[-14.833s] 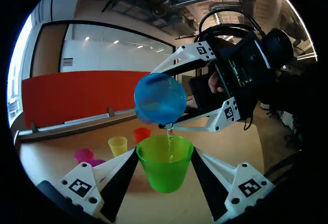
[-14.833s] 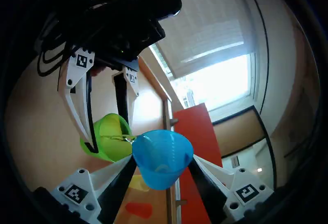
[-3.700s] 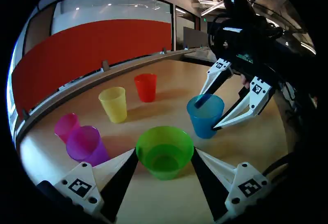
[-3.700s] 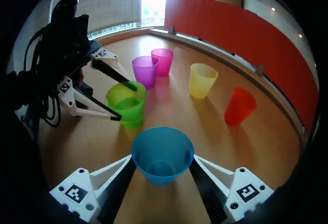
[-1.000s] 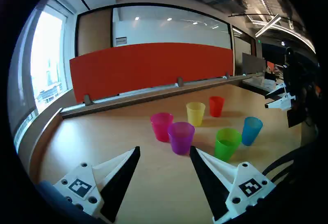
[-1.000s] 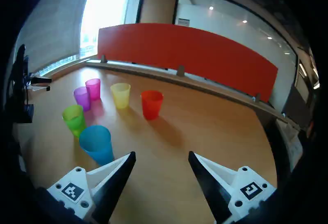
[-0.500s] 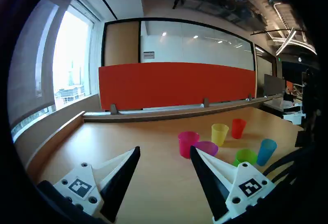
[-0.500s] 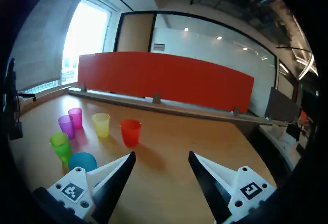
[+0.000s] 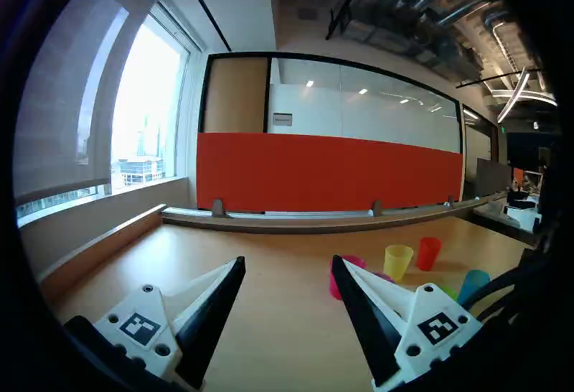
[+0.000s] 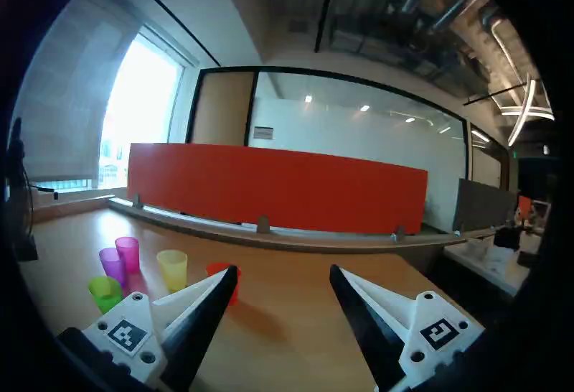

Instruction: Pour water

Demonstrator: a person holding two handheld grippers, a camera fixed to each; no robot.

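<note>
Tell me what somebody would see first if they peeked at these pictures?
The long red panel behind the wooden table grabs the eye first, with the bright window to its left. Next come the little coloured cups in the right gripper view: pink cup, yellow cup and green cup, standing low on the left.

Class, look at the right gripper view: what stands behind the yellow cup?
Behind the yellow cup: bare table, then the long red partition. The red cup beside it is mostly covered by a finger of the right hand-held gripper.
</note>
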